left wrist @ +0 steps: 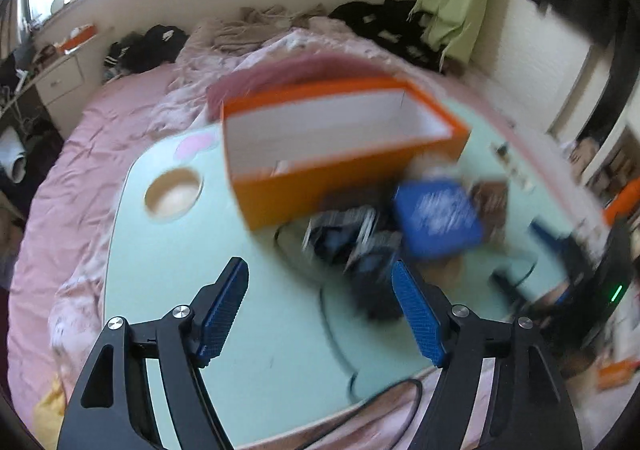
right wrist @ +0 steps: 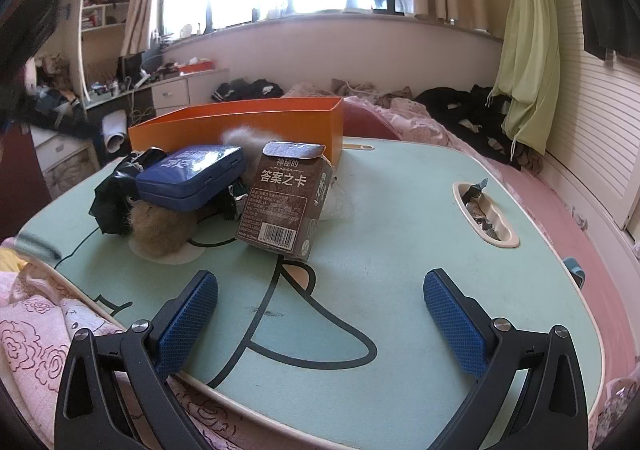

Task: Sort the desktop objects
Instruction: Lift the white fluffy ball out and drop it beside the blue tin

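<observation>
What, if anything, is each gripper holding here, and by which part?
Nothing is held: the left gripper and the right gripper both stand open, with only tabletop between their pads.

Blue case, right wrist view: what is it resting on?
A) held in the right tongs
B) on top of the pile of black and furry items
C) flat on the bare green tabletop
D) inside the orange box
B: the blue case lies tilted on the heap, over a tan furry ball and a black crumpled item, in front of the orange box; the right tongs are open and empty.
</observation>
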Available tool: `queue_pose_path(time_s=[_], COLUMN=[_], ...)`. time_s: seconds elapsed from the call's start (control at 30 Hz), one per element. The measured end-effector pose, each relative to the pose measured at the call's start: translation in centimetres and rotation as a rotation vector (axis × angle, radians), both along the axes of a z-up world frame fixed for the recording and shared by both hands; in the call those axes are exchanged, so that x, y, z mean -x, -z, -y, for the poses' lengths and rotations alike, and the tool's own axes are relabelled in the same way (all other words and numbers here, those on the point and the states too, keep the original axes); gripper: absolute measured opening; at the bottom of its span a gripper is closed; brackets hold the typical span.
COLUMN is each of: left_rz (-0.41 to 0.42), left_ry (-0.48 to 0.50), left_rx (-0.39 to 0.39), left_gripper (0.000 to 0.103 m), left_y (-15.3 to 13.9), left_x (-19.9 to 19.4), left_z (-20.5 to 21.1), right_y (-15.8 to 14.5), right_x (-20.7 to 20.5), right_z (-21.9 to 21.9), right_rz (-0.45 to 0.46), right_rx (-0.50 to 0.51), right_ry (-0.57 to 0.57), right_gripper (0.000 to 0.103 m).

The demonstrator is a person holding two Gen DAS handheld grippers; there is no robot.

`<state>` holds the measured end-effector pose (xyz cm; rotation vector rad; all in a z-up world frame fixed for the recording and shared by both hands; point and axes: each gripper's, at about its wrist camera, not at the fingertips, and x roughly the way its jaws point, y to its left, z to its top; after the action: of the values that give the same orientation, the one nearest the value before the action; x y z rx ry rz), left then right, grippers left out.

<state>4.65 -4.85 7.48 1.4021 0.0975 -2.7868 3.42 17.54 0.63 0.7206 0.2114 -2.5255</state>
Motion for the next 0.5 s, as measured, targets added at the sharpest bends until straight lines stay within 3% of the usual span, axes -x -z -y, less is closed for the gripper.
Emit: queue_pose_path(time_s=[0.23, 0.37, 0.5], left_rz=[0.011, -0.070, -0.101], left_ry=[0.029, 0.007, -0.011], left_rx=[0.077, 0.008, 0.007], left_gripper=[0.076, 0.100, 0.103], left_y=[5.3, 6.1, 6.6], left_x=[-0.4, -0.7, -0.8], left_z=[-2.8, -3.1, -3.2], right_y=[-0.1, -0.1, -0.1], right_x=[0.0, 0.0, 0.0], right_z=[0.1, 0.2, 0.2], right_rz=[0.000, 0.001, 0.001], right_rx=[0.001, -0.001, 0.000], right_ry=[0.000, 0.000, -0.001], right_gripper=[0.103, 0.103, 0.103])
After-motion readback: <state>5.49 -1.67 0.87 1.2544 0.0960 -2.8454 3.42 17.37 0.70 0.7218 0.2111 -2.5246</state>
